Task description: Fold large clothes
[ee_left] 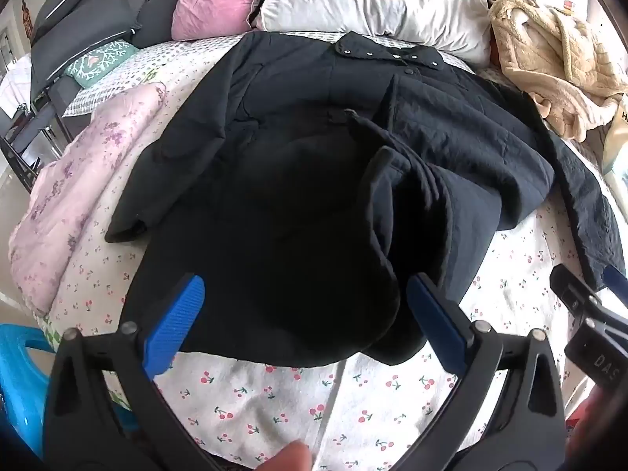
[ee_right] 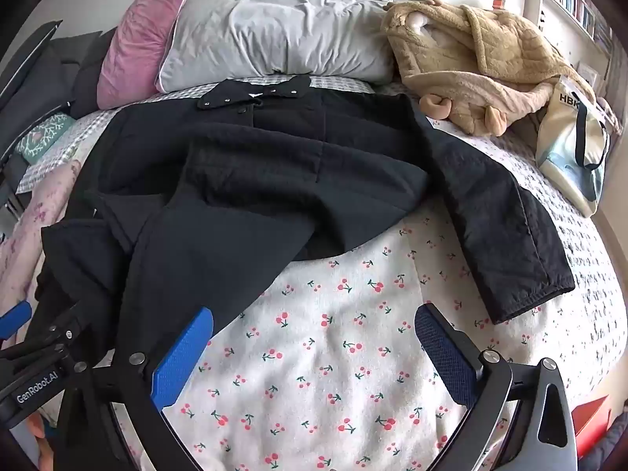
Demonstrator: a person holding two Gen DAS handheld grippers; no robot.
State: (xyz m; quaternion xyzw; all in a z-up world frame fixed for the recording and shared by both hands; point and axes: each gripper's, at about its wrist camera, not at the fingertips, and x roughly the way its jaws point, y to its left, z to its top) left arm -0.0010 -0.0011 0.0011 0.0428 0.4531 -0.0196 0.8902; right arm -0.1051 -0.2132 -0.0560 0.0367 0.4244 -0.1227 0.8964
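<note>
A large black quilted coat (ee_left: pixel 298 180) lies spread on a bed covered by a white sheet printed with red cherries (ee_right: pixel 337 373), its snap-buttoned collar (ee_right: pixel 251 96) at the far end next to a grey-white pillow (ee_right: pixel 282 27). One side of the coat has been folded across the body, and its right sleeve (ee_right: pixel 506 231) stretches out flat toward the near right, the cuff resting on the sheet.

The left gripper (ee_left: pixel 304 325) hangs over the near hem of the coat with its blue-padded fingers (ee_left: pixel 176 325) spread as wide as they go. The dark fabric shows between them, but neither pad presses on it, so nothing is grasped. A fingertip of the person shows at the bottom edge of the left wrist view.

The right gripper (ee_right: pixel 314 361) hangs over bare cherry sheet just beside the coat's near edge, its blue fingers (ee_right: pixel 184 357) likewise fully spread and holding nothing. The left pad sits at the coat's folded edge; whether it touches the cloth cannot be told.

Around the coat: a pink velvet cushion (ee_right: pixel 141 39) left of the pillow, a tan fleece robe (ee_right: pixel 482 59) heaped at the far right, a pale tote bag with dark straps (ee_right: pixel 569 149) beside it, and a pink floral quilt (ee_left: pixel 78 192) bunched along the left side of the bed.
</note>
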